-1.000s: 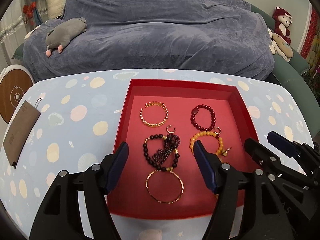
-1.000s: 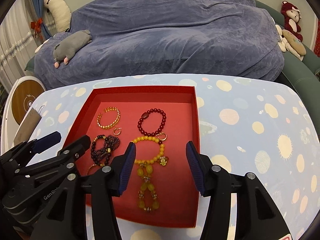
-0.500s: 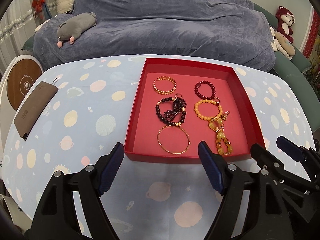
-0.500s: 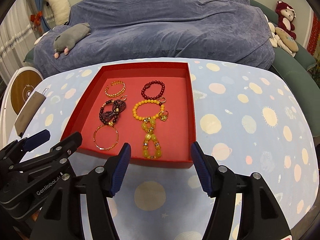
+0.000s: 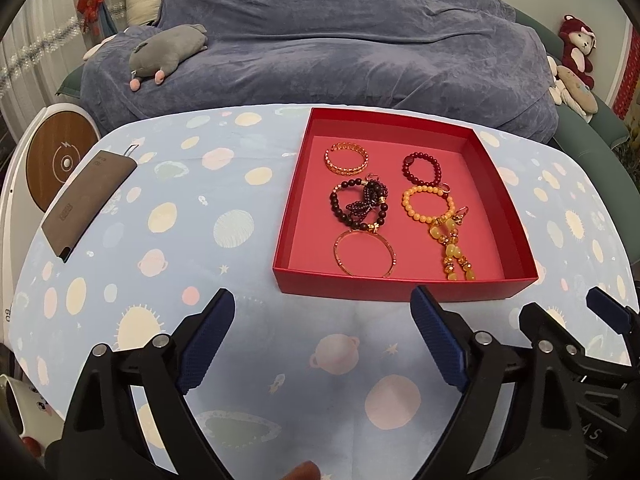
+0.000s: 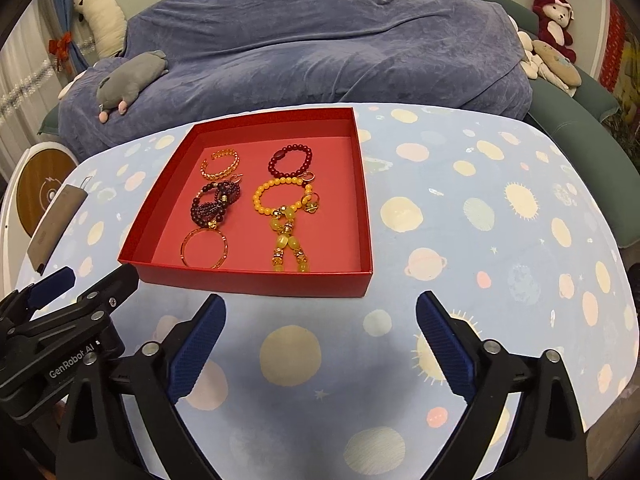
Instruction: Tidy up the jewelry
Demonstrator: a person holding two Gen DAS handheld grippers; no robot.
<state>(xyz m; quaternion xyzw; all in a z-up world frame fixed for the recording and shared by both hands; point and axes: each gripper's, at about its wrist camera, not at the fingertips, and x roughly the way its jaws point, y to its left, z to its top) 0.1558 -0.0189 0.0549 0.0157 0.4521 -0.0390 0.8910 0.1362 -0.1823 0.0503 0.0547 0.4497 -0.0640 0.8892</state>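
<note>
Both tongs [image 5: 322, 312] apart, short of box edge [image 5: 404, 290]

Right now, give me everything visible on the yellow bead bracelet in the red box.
The yellow bead bracelet is a loop of round, opaque amber-yellow beads, lying flat on the floor of the red box, in its right half. A tassel of larger translucent yellow beads with gold spacers trails from it toward the box's near wall. A small gold ring lies against its right side. No claw touches it.
</note>
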